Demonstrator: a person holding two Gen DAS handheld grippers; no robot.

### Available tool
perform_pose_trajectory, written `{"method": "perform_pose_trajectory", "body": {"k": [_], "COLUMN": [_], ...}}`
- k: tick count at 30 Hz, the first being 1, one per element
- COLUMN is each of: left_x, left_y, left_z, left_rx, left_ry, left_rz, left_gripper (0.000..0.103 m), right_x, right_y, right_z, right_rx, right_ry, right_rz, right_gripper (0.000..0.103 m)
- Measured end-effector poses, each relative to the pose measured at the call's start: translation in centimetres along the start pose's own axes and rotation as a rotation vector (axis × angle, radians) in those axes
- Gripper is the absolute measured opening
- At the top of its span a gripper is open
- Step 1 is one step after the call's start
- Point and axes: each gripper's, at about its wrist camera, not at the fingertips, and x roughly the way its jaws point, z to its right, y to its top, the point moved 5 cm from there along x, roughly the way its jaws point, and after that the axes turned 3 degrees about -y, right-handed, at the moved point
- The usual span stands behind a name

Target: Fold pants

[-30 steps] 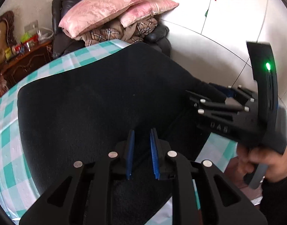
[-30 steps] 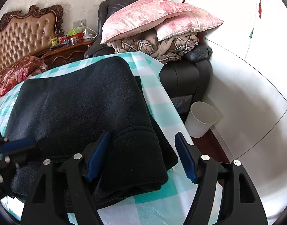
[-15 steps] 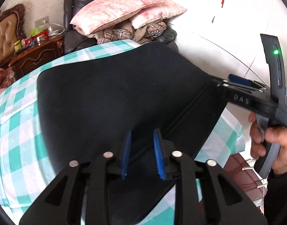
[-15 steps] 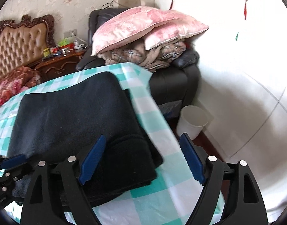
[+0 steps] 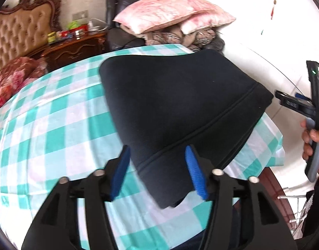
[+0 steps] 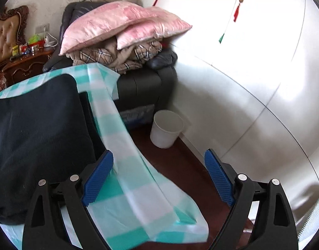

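Now spreading wide and empty, left gripper [image 5: 157, 170] and right gripper [image 6: 159, 179], both lifting off folded pants [image 5: 180, 112].

Pants [image 5: 180, 108] on tablecloth [image 5: 55, 125], near edge

The left wrist camera looks down from close above the checked tablecloth [image 5: 45, 129], facing the headboard [image 5: 24, 33] and pink pillows [image 5: 170, 12]. The right wrist camera sits by the table's right edge, facing the white bin [image 6: 166, 128] and wall; both see the black pants [image 5: 180, 108] and pillows
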Motion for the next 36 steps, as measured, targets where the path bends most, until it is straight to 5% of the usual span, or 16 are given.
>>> {"method": "perform_pose_trajectory", "body": {"k": [9,18,22,36], "left_x": [-4.5,-7.7,-8.1,-7.4], "left_y": [1.3,2.0,2.3,2.4], "left_z": [0.3,2.5,2.9,3.9], "left_rx": [-0.035,-0.058,-0.047,-0.041], "left_ry": [0.002,-0.038,0.008,-0.039], "left_rz": [0.055,0.123,0.129,0.107], "left_gripper": [0.100,0.101,0.101,0.101], "right_x": [-7.4,-11.6,-11.9,-11.6], "right_y": [-1.0,-1.5,-1.4,-1.3], "right_z": [-2.5,-4.6,-4.7,-4.4], "right_rx": [0.006,-0.006,-0.011,-0.010], "right_ry": [0.143,0.199,0.206,0.211], "right_rz": [0.032,0.052,0.064,0.067], "right_gripper": [0.085,0.085,0.085,0.085]}}
